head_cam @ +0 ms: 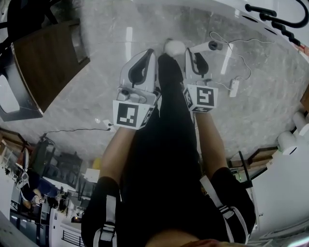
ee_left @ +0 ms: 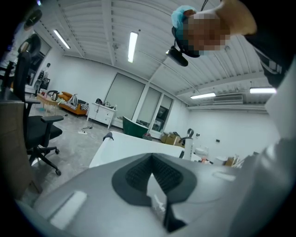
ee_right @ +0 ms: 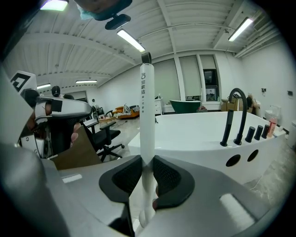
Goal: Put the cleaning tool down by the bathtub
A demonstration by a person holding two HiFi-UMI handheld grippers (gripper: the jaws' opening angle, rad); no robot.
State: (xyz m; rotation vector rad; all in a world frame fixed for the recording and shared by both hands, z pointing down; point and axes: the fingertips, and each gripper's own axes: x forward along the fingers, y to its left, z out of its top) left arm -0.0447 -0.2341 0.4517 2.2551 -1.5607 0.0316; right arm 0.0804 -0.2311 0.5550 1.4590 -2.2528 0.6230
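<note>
The cleaning tool is a long white handle [ee_right: 146,106] with a dark tip, standing upright between the pads of my right gripper [ee_right: 147,162], which is shut on it. In the head view the handle [head_cam: 206,47] pokes out sideways past the right gripper [head_cam: 194,52], above the marble floor. The white bathtub [ee_right: 194,134] with its black faucet [ee_right: 233,115] stands just right of the tool. My left gripper [ee_left: 151,162] is shut with nothing in it; the head view shows this left gripper [head_cam: 146,55] beside the person's black-clad leg. The same bathtub [ee_left: 125,148] lies ahead of it.
A black office chair [ee_left: 39,132] and a brown wooden board [head_cam: 43,67] are on the left. A white power strip with its cable [head_cam: 234,87] lies on the floor near the tub rim [head_cam: 227,7]. A dark green tub [ee_right: 185,105] stands far back.
</note>
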